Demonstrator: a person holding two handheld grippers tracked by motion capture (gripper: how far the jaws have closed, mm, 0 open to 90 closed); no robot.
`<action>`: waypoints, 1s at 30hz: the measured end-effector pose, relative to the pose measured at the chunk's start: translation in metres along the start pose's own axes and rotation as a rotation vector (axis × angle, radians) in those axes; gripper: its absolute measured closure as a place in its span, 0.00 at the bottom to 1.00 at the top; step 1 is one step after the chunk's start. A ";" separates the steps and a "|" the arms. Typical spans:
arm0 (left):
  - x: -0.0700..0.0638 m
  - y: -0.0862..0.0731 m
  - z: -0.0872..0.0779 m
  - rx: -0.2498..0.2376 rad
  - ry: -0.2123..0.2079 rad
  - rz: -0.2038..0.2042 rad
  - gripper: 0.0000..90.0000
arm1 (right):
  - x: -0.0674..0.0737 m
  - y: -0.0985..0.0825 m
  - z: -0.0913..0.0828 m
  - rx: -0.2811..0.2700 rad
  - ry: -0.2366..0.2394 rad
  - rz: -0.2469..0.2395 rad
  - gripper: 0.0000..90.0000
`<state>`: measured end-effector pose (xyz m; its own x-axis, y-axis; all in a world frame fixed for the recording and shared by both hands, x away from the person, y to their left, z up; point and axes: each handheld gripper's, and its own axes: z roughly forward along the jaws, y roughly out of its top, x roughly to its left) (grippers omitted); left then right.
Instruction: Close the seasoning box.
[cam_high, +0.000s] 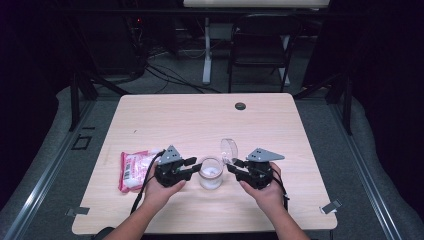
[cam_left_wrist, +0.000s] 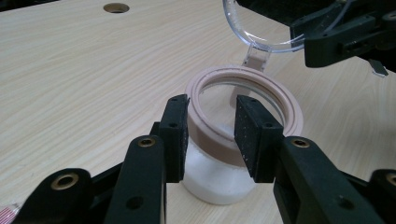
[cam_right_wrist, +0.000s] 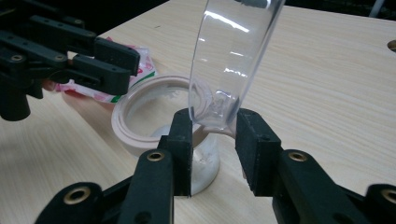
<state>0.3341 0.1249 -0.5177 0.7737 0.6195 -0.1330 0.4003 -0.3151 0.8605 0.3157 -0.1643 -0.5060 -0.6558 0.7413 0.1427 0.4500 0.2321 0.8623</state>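
Jar (cam_high: 210, 173): upright, rim clamped in left gripper (cam_high: 196, 164).
Lid (cam_high: 229, 149): tilted open above jar, clamped by right gripper (cam_high: 231, 164).
Packet (cam_high: 134, 170): left of jar.

1. I can read no word, brand or number anywhere on my table.
2. The pink and white packet (cam_high: 134, 171) beside my left hand carries printing, but it is too small and blurred for me to make out.
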 end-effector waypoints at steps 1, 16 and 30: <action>0.001 -0.001 -0.001 0.000 0.003 -0.002 0.72 | -0.001 0.000 0.001 -0.004 0.001 0.012 0.76; 0.012 -0.015 -0.026 0.002 0.096 -0.043 0.68 | -0.030 0.012 0.015 -0.040 0.060 0.135 0.81; 0.021 -0.033 -0.049 0.019 0.172 -0.096 0.68 | -0.044 0.027 0.036 -0.049 0.071 0.163 0.84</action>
<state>0.3130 0.1836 -0.5243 0.6371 0.7603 -0.1267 0.4788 -0.2616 0.8380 0.3783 -0.1681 -0.5069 -0.6188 0.7198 0.3147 0.5249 0.0808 0.8473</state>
